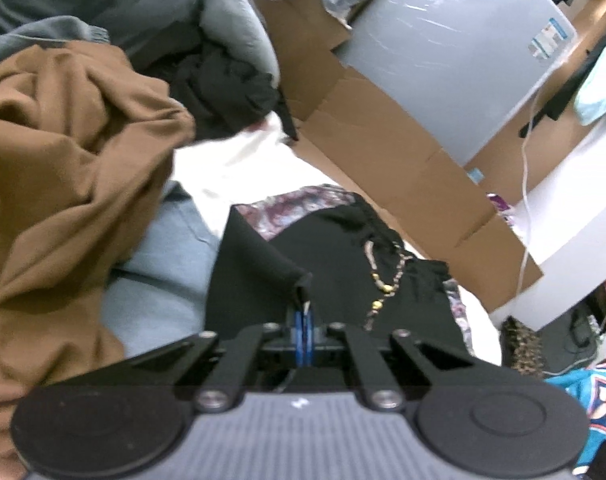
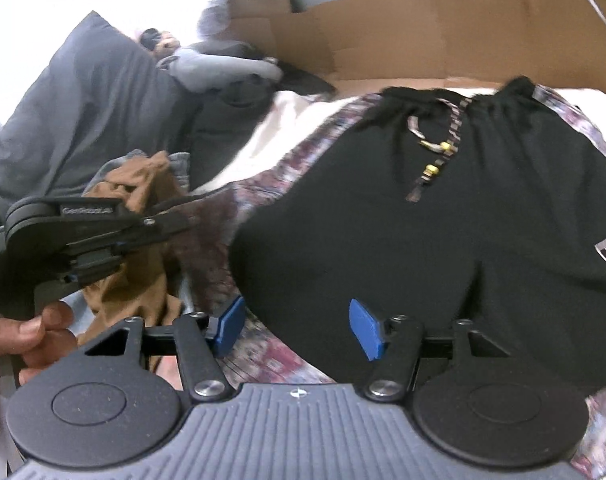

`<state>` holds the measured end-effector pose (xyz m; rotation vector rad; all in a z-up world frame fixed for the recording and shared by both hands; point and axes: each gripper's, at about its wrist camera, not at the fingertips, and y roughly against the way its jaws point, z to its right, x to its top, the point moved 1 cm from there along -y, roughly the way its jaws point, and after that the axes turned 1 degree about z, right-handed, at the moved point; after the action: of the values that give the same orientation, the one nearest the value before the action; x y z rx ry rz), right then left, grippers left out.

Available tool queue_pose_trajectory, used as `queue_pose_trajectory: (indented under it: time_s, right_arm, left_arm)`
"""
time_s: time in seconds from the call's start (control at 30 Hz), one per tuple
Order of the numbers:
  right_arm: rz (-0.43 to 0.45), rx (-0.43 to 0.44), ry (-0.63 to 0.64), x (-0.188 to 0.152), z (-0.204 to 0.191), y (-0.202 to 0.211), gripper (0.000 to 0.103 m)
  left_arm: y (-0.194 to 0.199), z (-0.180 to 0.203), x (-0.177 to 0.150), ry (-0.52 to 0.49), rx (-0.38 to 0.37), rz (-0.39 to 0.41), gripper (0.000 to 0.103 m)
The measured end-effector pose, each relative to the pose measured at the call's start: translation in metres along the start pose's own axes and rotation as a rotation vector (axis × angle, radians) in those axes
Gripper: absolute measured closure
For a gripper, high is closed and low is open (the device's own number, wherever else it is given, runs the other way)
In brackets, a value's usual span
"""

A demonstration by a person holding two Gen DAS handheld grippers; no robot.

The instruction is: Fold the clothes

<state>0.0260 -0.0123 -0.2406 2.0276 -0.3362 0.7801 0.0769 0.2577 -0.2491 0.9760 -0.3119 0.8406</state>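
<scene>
Black shorts [image 2: 443, 216] with patterned side panels and a beaded drawstring [image 2: 435, 148] lie spread on the bed. In the left wrist view the shorts [image 1: 335, 280] lie ahead, and my left gripper [image 1: 304, 312] is shut on a lifted corner of their black fabric. My right gripper [image 2: 297, 330] is open, its blue pads [image 2: 365, 328] just above the near hem of the shorts, holding nothing. The left gripper also shows at the left of the right wrist view [image 2: 103, 236], held by a hand.
A brown garment [image 1: 63, 184] is heaped at the left, with grey and black clothes [image 1: 223, 80] behind it. A flattened cardboard box [image 1: 383, 152] and a grey bin [image 1: 455, 64] stand along the bed's far side. A grey pillow [image 2: 83, 112] lies at the back left.
</scene>
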Motion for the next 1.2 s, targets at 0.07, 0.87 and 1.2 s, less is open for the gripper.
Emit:
queue_pose_trajectory:
  time_s: [0.07, 0.87, 1.2]
  right_arm:
    - [0.003, 0.009, 0.022, 0.004, -0.009, -0.006, 0.05]
    - [0.061, 0.018, 0.17, 0.031, -0.059, -0.058, 0.076]
    - [0.091, -0.007, 0.242, 0.03, -0.065, -0.066, 0.101]
  left_arm:
    - [-0.004, 0.003, 0.0, 0.01, -0.019, -0.006, 0.101]
    - [-0.012, 0.013, 0.003, 0.081, -0.189, -0.118, 0.101]
    - [-0.008, 0.004, 0.007, 0.138, -0.217, -0.135, 0.099]
